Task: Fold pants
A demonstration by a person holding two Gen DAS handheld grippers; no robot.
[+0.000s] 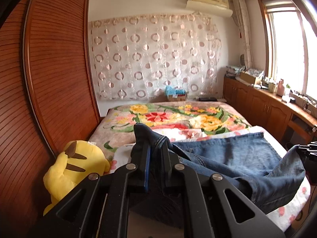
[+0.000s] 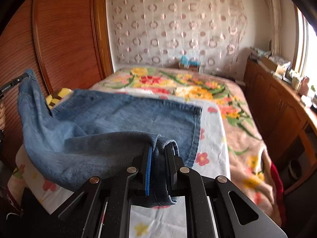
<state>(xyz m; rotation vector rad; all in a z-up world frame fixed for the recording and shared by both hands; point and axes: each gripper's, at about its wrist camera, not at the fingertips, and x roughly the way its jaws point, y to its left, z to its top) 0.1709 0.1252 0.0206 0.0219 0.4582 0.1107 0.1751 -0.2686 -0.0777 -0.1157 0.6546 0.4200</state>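
Bedroom with bed [image 2: 237, 138] under floral blanket [image 1: 178, 119]: nearest, left gripper [image 1: 154, 154] and right gripper [image 2: 158, 158] fingers clamped on jeans [image 2: 118, 115], lifted at 6 o'clock, far leg flat toward 12, yellow plush toy [image 1: 79, 168] at 9.

This is a bedroom in a home. A bed [image 1: 198, 119] spread with a flowered blanket [image 2: 247, 138] fills the middle of the room, and a louvred wooden wardrobe [image 1: 55, 79] stands along one side. A circle-patterned curtain [image 1: 154, 57] hangs on the far wall beneath an air conditioner [image 1: 208, 2]. Low wooden cabinets [image 1: 257, 103] run under the window [image 1: 287, 49], their top crowded with small household things (too small to tell apart). A yellow plush toy [image 1: 73, 168] sits beside the bed.
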